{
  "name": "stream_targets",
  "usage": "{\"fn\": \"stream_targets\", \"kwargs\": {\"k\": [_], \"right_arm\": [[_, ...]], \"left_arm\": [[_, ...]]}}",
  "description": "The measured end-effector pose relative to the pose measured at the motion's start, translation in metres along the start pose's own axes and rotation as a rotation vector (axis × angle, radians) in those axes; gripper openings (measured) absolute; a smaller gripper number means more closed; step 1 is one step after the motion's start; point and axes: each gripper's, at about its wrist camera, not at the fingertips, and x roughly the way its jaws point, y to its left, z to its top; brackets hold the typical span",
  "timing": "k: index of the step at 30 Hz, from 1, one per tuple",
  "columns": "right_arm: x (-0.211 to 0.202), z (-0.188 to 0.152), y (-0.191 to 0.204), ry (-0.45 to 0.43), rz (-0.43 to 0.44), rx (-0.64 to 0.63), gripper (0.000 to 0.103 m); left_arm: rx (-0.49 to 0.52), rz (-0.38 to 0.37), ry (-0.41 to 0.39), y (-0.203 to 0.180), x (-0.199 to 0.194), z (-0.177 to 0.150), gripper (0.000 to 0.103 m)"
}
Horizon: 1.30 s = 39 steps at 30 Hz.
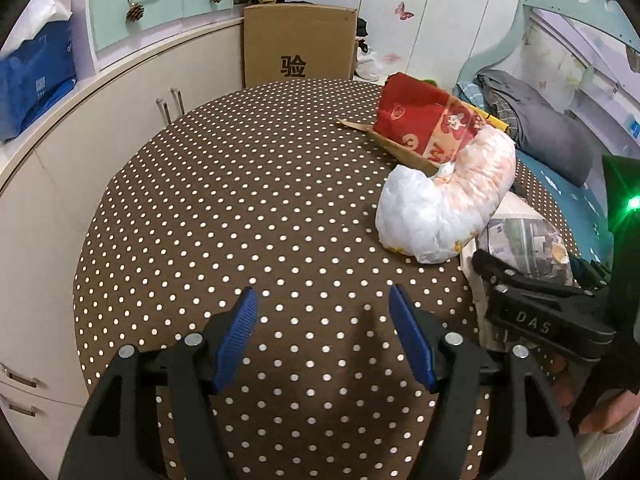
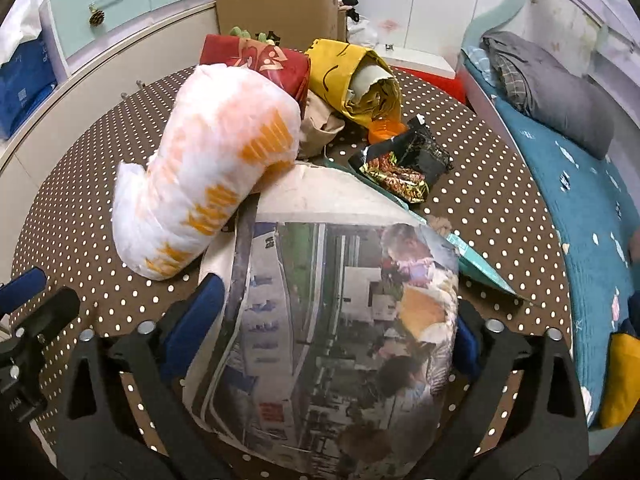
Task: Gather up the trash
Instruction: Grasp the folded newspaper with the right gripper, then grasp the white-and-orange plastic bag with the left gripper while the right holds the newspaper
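My left gripper [image 1: 322,320] is open and empty above the brown polka-dot table [image 1: 240,200]. A white and orange plastic bag [image 1: 444,204] lies to its right, against a red printed carton [image 1: 424,124]. My right gripper [image 2: 332,320] is shut on a folded newspaper bundle [image 2: 332,312], its blue pads pressing both sides. In the right wrist view the plastic bag [image 2: 208,184] leans on the newspaper's far left. Beyond lie the red carton [image 2: 260,60], a yellow wrapper roll [image 2: 360,80], a black snack packet [image 2: 404,164] and an orange cap [image 2: 386,130].
A cardboard box [image 1: 300,46] stands behind the table. White cabinets [image 1: 80,128] curve along the left. A bed with a teal cover [image 2: 580,208] and grey bedding [image 2: 560,96] lies on the right. A teal card [image 2: 480,264] lies under the newspaper's right side.
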Motion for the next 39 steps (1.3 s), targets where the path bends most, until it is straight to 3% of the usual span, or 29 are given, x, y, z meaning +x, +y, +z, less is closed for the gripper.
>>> {"fn": "stream_targets", "kwargs": {"k": [13,14,15,16,19,21,23,24,25,29,30,32,33,35,37,39], "right_arm": [[-0.029,-0.01,-0.011,-0.017,0.033,0.024,0.076],[-0.032,-0.013,-0.011,-0.018,0.04,0.021,0.069],[-0.036,-0.016,-0.013,-0.033,0.031,0.032,0.041],[-0.042,-0.015,-0.018,-0.051,0.056,0.057,0.034],[-0.058,-0.011,-0.03,-0.061,0.111,0.08,0.028],[-0.062,-0.013,-0.032,-0.063,0.095,0.059,0.028],[-0.062,-0.017,-0.03,-0.059,0.077,0.027,0.038],[-0.06,-0.019,-0.031,-0.051,0.065,0.042,0.064],[-0.057,-0.021,-0.031,-0.044,0.069,0.054,0.073],[-0.031,-0.025,-0.033,0.025,0.136,0.068,0.079],[-0.031,-0.025,-0.03,-0.005,0.138,0.044,0.084],[-0.027,-0.024,-0.021,-0.01,0.098,-0.004,0.085],[-0.026,-0.024,-0.017,-0.014,0.078,-0.024,0.081],[-0.029,-0.022,-0.014,-0.029,0.104,-0.034,0.053],[-0.034,-0.017,-0.019,-0.008,0.2,0.007,0.026],[-0.038,-0.014,-0.023,0.002,0.249,0.034,0.018]], "left_arm": [[-0.013,0.008,-0.036,0.003,-0.027,-0.008,0.067],[-0.012,0.006,-0.04,0.002,-0.028,-0.008,0.067],[-0.01,0.003,-0.044,0.001,-0.031,-0.009,0.067],[-0.008,0.002,-0.046,-0.001,-0.031,-0.008,0.067],[0.004,0.002,-0.049,-0.007,-0.035,-0.009,0.067],[0.009,-0.003,-0.054,-0.012,-0.037,-0.01,0.067],[0.017,-0.01,-0.061,-0.018,-0.04,-0.01,0.067],[0.021,-0.011,-0.062,-0.02,-0.04,-0.011,0.067],[0.026,-0.013,-0.061,-0.022,-0.04,-0.011,0.067],[0.038,-0.015,-0.043,-0.028,-0.036,-0.012,0.067],[0.038,-0.013,-0.039,-0.028,-0.035,-0.012,0.067],[0.039,-0.009,-0.034,-0.029,-0.033,-0.013,0.067],[0.038,-0.008,-0.033,-0.028,-0.033,-0.012,0.067],[0.036,-0.005,-0.034,-0.027,-0.033,-0.012,0.067],[0.033,0.001,-0.035,-0.026,-0.033,-0.01,0.067],[0.031,0.005,-0.036,-0.025,-0.033,-0.009,0.067]]}}
